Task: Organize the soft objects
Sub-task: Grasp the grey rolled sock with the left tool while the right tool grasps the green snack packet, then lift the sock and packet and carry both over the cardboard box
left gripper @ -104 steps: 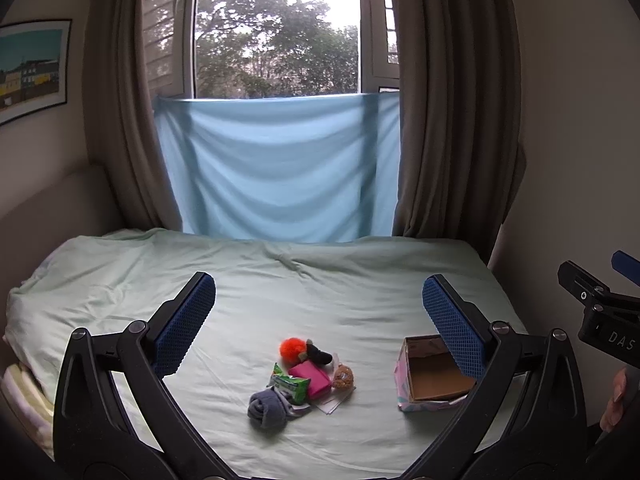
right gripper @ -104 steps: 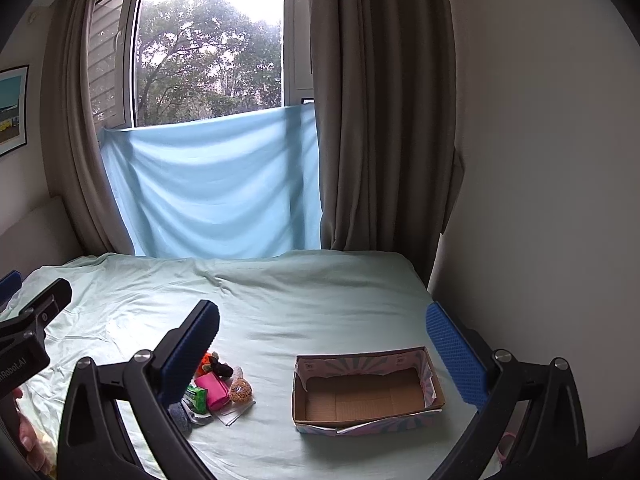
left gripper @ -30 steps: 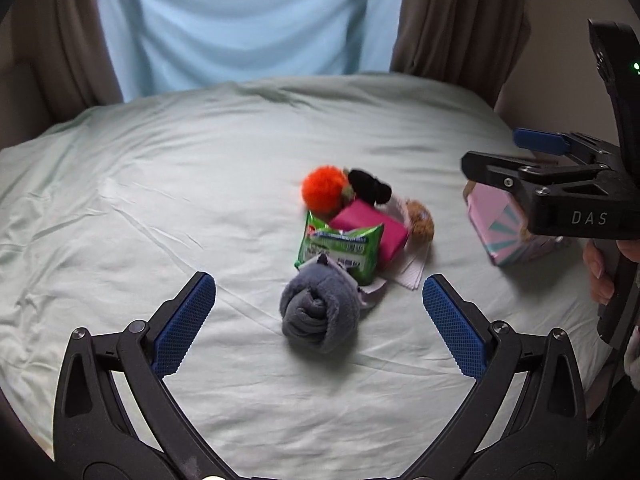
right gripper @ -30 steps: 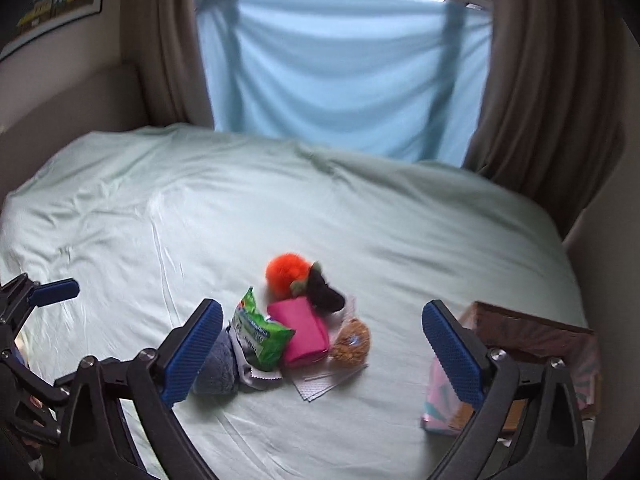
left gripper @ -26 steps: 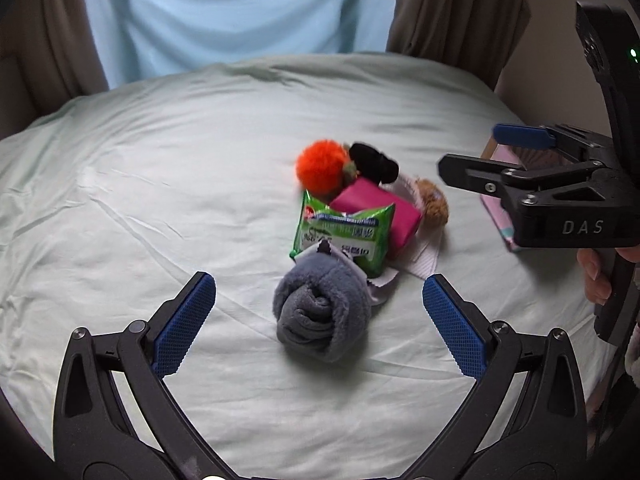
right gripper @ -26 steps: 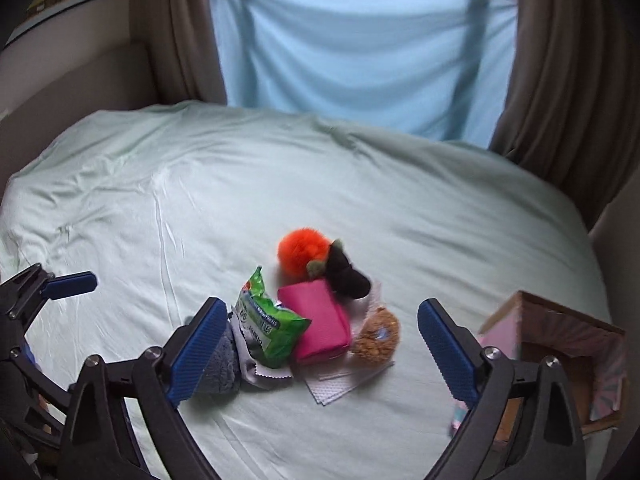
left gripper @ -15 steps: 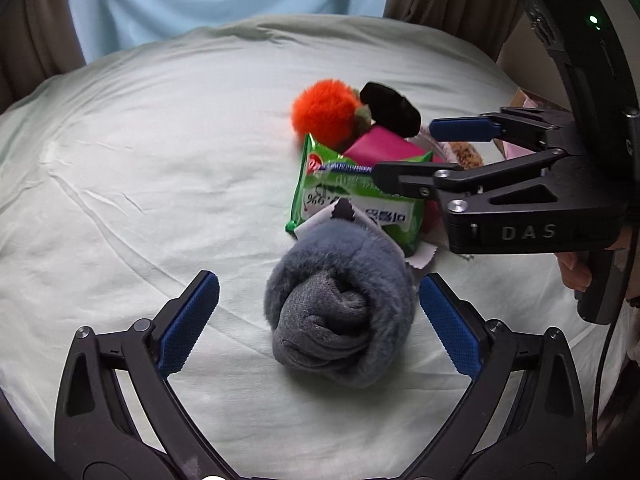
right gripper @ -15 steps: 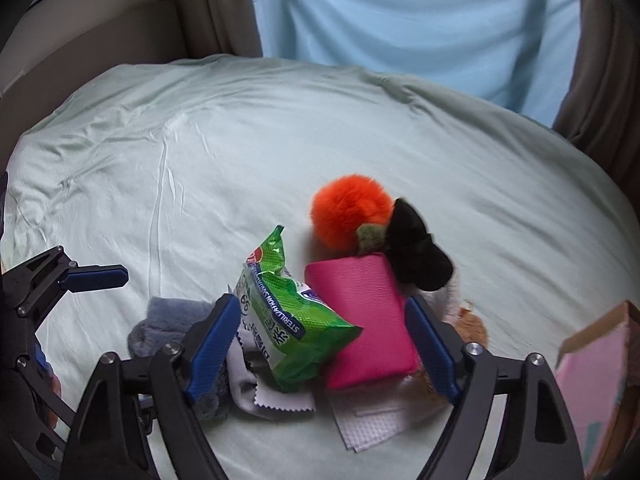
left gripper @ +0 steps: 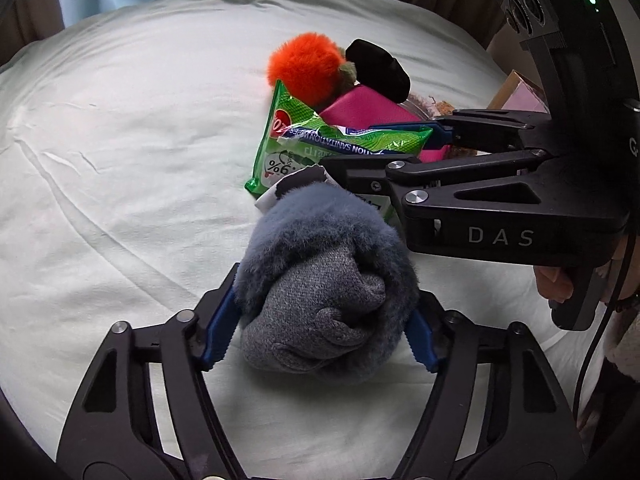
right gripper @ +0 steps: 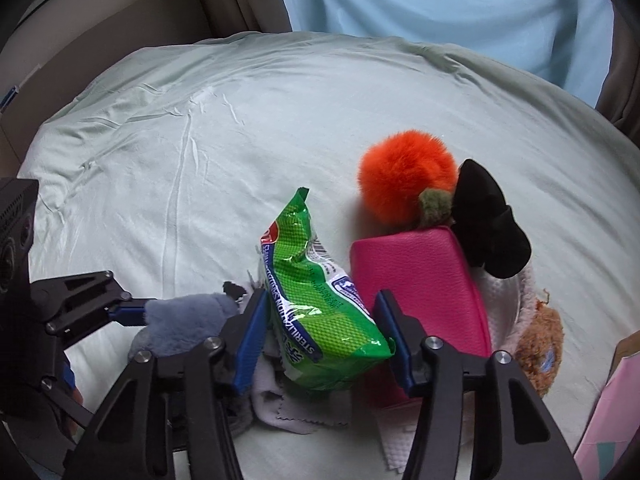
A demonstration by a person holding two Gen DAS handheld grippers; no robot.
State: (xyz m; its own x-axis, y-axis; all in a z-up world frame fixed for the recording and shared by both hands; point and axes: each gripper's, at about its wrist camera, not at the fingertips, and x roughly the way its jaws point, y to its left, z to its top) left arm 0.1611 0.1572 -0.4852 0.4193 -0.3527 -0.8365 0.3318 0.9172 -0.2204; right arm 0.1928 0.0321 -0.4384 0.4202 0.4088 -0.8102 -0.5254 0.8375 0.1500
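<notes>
Left wrist view: the left tongs (left gripper: 318,328) grip a rolled grey sock (left gripper: 326,292), both blue pads pressed into its fuzzy sides while it lies on the bed (left gripper: 120,160). Right wrist view: the right tongs (right gripper: 324,344) are closed around a green wipes packet (right gripper: 320,304), one pad against each long edge.

The remaining soft items sit in one touching cluster just beyond — an orange pom-pom (right gripper: 406,176), a black pouch (right gripper: 488,220), a pink case (right gripper: 420,280) and a brown fluffy item (right gripper: 538,344), with white cloth scraps (right gripper: 280,400) beneath.

A pink box (right gripper: 604,412) shows at the right edge; its interior is out of view.

Judged progress: at the very start. Two items are gripped but none lifted off the bed, and the whole cluster remains unsorted — presumably bound for the box.
</notes>
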